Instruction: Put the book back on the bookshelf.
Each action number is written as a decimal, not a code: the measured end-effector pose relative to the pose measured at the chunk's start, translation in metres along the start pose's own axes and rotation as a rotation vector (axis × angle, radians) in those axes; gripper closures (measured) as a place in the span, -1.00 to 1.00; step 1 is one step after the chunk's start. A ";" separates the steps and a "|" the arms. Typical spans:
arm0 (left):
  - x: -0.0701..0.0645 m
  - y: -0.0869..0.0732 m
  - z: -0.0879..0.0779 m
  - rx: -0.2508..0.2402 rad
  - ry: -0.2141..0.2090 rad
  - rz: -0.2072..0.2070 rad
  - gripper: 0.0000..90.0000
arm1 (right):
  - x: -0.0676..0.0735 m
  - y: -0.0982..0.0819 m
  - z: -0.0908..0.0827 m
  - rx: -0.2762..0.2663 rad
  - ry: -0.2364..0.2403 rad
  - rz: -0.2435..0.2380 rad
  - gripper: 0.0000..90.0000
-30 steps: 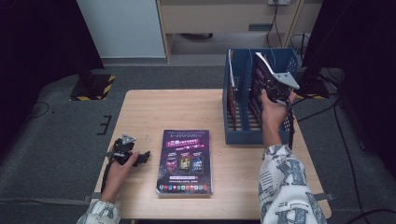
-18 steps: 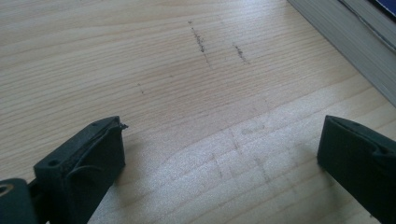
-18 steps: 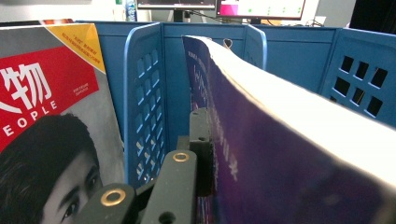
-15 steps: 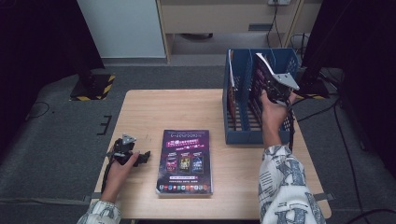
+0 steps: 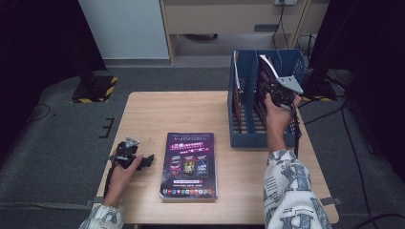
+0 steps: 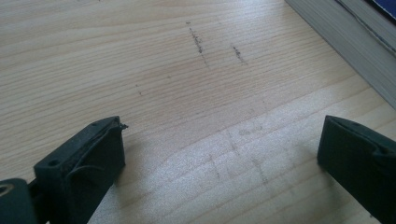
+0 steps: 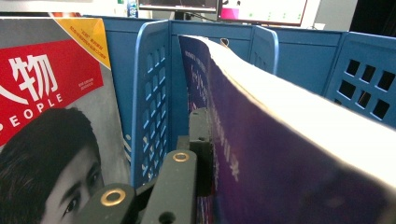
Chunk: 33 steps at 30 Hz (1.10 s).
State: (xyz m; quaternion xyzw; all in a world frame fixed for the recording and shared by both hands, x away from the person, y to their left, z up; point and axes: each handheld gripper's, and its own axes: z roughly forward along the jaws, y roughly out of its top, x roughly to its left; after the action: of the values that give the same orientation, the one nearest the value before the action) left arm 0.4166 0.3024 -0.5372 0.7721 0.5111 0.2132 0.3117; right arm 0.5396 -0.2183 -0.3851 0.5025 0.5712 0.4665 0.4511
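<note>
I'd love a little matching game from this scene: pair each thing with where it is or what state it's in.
Things:
1. left claw
2. right claw
3. purple magazine
4. blue file rack

States:
A. stands at the table's far right side
B. lies flat on the table
C. open above bare wood
D. shut on a purple book at the rack

Pairs: 1-C, 2-D, 3-B, 4-A

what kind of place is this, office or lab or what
Probably an office or a lab workroom: a light wooden table carries a blue file rack with magazines, one purple magazine lies flat, and monitors glow behind the rack, with cables trailing across grey carpet.
</note>
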 end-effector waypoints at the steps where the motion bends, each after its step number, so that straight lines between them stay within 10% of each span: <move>1: 0.000 0.000 0.000 0.000 0.000 0.000 -1.00 | 0.000 0.000 0.000 0.000 -0.002 -0.003 0.83; 33: -0.001 0.001 0.001 0.001 -0.002 0.004 -1.00 | 0.025 -0.007 0.003 -0.007 0.019 -0.025 0.81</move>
State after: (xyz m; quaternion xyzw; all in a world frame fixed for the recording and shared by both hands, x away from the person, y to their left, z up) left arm 0.4170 0.3012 -0.5371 0.7735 0.5094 0.2127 0.3116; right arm 0.5395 -0.1936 -0.3933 0.4895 0.5802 0.4676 0.4530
